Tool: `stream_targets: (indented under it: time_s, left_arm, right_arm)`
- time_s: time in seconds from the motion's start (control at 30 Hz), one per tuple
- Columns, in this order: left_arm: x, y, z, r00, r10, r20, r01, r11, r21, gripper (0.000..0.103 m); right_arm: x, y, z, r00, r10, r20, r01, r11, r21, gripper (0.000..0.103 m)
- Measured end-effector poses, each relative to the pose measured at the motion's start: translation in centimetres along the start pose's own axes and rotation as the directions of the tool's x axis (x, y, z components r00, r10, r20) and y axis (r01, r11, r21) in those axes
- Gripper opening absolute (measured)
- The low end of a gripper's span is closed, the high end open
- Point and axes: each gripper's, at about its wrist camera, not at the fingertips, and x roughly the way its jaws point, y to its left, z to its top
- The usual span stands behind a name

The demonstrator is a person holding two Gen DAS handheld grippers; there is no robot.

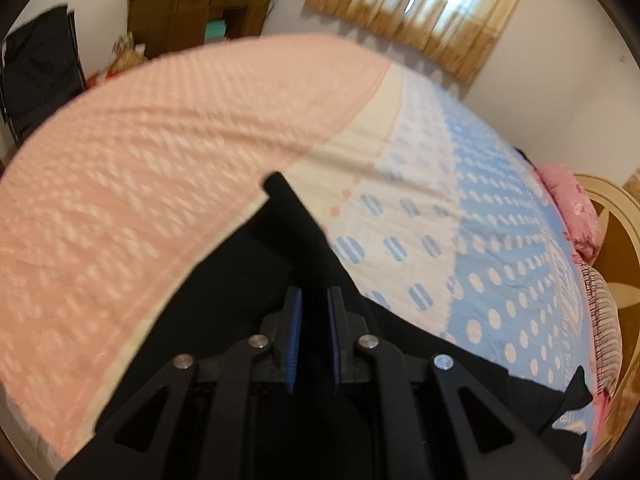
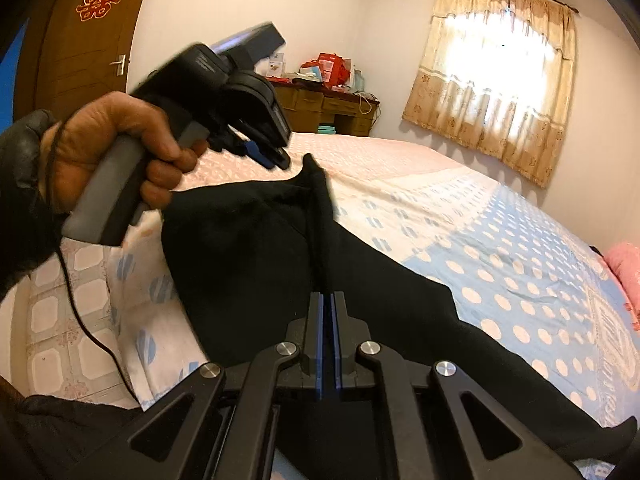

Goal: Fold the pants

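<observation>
A: Left claw, status?

B: My fingers are parted, a clear gap between the blue pads. Nothing pinched that I can see. In the right wrist view this same claw hangs above the bed, tips just short of the raised point of the pants, apart from it. My left hand wraps the grey handle.

A: And the right claw?

B: Pads nearly together, only a thin slot between them. A dark ridge of fabric runs straight ahead from the tips and seems to enter the slot. I take it as clamped on the pants, though black on black makes the contact hard to read.

A: Where are the pants lying?

B: Spread on the bed, under and ahead of both claws. From the left claw, black cloth fills the space below my fingers and narrows to a tip ahead. A leg trails off to my right toward the bed's edge.

A: Surroundings?

B: Sheet pink to my left, blue with white dots to my right. Curtain far ahead, door behind the left hand.
</observation>
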Motion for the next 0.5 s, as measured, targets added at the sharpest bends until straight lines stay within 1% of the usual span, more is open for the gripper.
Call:
stream_targets:
  time_s: [0.07, 0.13, 0.17, 0.2, 0.23, 0.27, 0.3, 0.33, 0.4, 0.43, 0.47, 0.5]
  left_arm:
    - [-1.5, -0.3, -0.4, 0.999, 0.019, 0.044, -0.021, 0.999, 0.038, 0.014]
    - [-1.6, -0.4, 0.2, 0.996, 0.058, 0.072, -0.063, 0.996, 0.063, 0.019]
    - [-1.4, -0.5, 0.6, 0.996, 0.065, 0.064, -0.069, 0.995, 0.067, 0.033]
    - [-0.8, -0.6, 1.2, 0.997, 0.071, 0.039, -0.074, 0.995, 0.062, 0.059]
    - [-0.4, -0.7, 1.7, 0.997, 0.071, 0.022, -0.072, 0.996, 0.05, 0.073]
    - [0.3, -0.9, 2.4, 0.998, 0.065, 0.02, -0.066, 0.997, 0.031, 0.091]
    - [0.7, -1.1, 2.7, 0.998, 0.065, 0.027, -0.065, 0.998, 0.02, 0.094]
    - [1.4, -1.7, 3.5, 0.997, 0.075, 0.025, -0.075, 0.997, 0.011, 0.094]
    - [2.8, -2.9, 4.4, 0.993, 0.113, -0.014, -0.113, 0.993, 0.023, 0.095]
    - [3.7, -3.5, 4.8, 0.99, 0.137, -0.033, -0.136, 0.99, 0.035, 0.096]
    - [5.0, -4.2, 5.1, 0.982, 0.178, -0.059, -0.176, 0.983, 0.049, 0.097]
    - [5.9, -4.4, 5.2, 0.975, 0.208, -0.083, -0.205, 0.977, 0.053, 0.097]
  right_arm:
    - [0.2, -0.8, -0.4, 1.0, 0.007, -0.009, -0.006, 0.997, 0.074, 0.004]
    - [0.3, -1.9, -0.8, 0.999, 0.039, -0.035, -0.032, 0.984, 0.176, 0.004]
    - [0.4, -2.9, -1.1, 0.997, 0.06, -0.043, -0.047, 0.968, 0.248, 0.004]
    - [0.5, -3.6, -1.3, 0.996, 0.073, -0.046, -0.055, 0.95, 0.308, 0.004]
    - [0.5, -4.6, -1.6, 0.996, 0.083, -0.046, -0.06, 0.928, 0.367, 0.005]
    - [0.5, -5.5, -1.9, 0.995, 0.093, -0.045, -0.065, 0.904, 0.422, 0.005]
    - [0.4, -6.4, -2.3, 0.993, 0.105, -0.045, -0.072, 0.88, 0.47, 0.005]
    - [0.3, -7.1, -2.8, 0.992, 0.117, -0.043, -0.079, 0.86, 0.504, 0.006]
    - [0.1, -8.6, -3.7, 0.987, 0.155, -0.035, -0.105, 0.799, 0.592, 0.007]
    - [0.0, -9.5, -4.1, 0.984, 0.178, -0.026, -0.121, 0.763, 0.635, 0.011]
    - [-0.2, -10.4, -4.9, 0.978, 0.21, -0.005, -0.148, 0.707, 0.691, 0.016]
    - [-0.8, -9.8, -5.7, 0.974, 0.225, 0.009, -0.161, 0.67, 0.724, 0.035]
